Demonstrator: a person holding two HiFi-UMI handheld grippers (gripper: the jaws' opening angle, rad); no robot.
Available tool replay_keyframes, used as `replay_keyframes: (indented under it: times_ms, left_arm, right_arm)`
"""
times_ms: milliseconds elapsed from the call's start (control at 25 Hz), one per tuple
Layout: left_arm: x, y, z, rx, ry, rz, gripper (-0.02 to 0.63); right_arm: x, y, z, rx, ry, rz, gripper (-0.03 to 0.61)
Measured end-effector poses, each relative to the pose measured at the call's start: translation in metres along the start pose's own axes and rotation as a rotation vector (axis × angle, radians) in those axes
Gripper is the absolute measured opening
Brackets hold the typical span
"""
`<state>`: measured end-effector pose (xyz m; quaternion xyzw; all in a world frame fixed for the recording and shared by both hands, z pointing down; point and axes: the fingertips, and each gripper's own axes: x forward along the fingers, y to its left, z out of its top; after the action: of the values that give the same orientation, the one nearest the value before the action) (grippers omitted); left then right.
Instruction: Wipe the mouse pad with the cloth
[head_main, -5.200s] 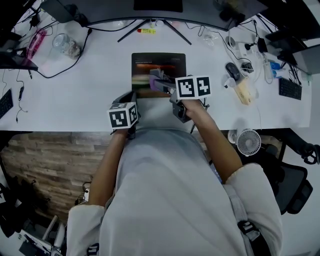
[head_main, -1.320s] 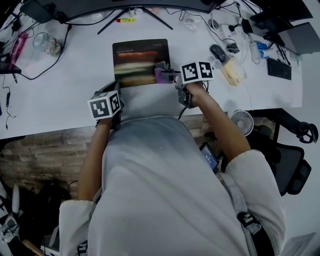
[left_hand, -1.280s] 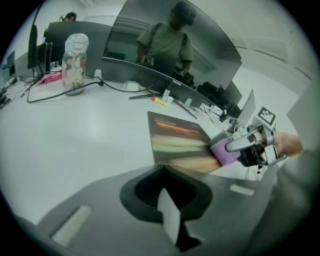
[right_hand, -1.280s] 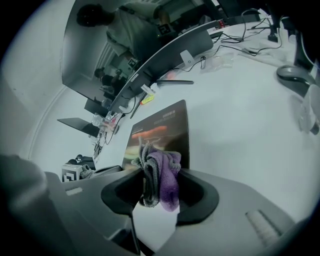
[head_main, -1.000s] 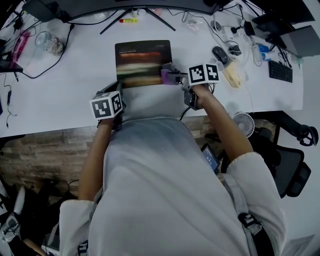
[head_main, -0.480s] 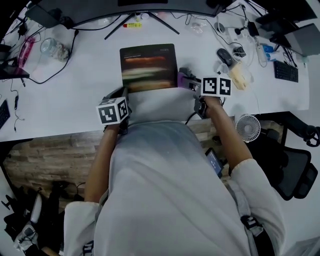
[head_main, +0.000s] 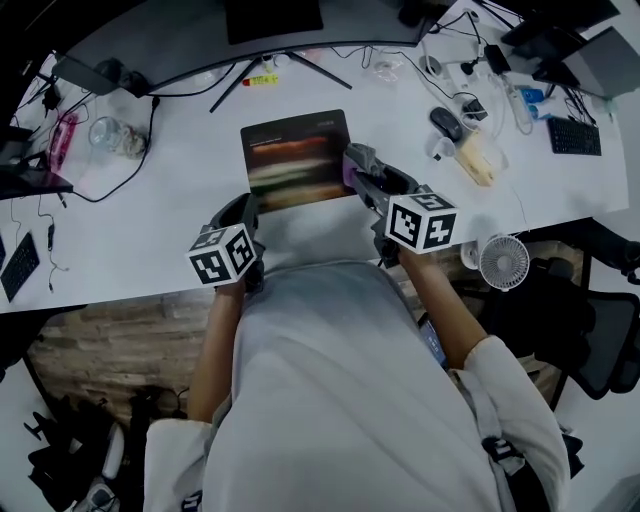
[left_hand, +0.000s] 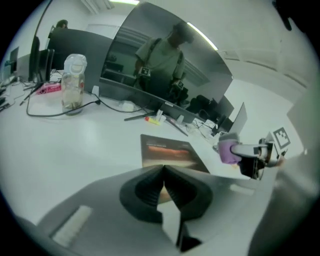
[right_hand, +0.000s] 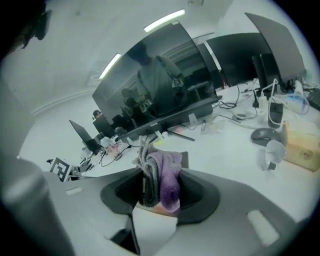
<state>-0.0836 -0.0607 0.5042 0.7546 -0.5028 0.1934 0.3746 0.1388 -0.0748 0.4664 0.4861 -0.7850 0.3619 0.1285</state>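
The dark mouse pad with an orange streak lies flat on the white desk, also shown ahead in the left gripper view as the mouse pad. My right gripper is at the pad's right edge, lifted, shut on a folded purple and grey cloth; the cloth shows at the right of the left gripper view. My left gripper sits just near of the pad's front-left corner, jaws shut and empty.
A computer mouse, a yellowish block and cables lie right of the pad. A glass jar stands at the far left. A monitor stand spreads behind the pad. A small fan is below the desk edge.
The right gripper with the cloth has swept along the pad toward its right side and now sits lifted at the right edge. The left gripper has stayed by the front-left corner.
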Motion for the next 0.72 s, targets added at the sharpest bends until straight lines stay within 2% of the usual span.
replay_keyframes:
  times_ms: [320, 520, 600, 720]
  left_arm:
    - [-0.043, -0.051, 0.065, 0.140, -0.205, -0.079, 0.000]
    - [-0.072, -0.076, 0.091, 0.181, -0.307, -0.098, 0.000]
    - [-0.083, -0.081, 0.099, 0.188, -0.349, -0.079, 0.000]
    - [-0.100, -0.090, 0.110, 0.198, -0.412, -0.071, 0.000]
  right_arm:
    - [-0.031, 0.052, 0.043, -0.186, -0.129, 0.050, 0.189]
    - [-0.052, 0.076, 0.063, -0.292, -0.186, 0.035, 0.189]
    - [-0.061, 0.081, 0.071, -0.314, -0.211, 0.026, 0.189]
    - [-0.072, 0.088, 0.081, -0.289, -0.245, 0.041, 0.189]
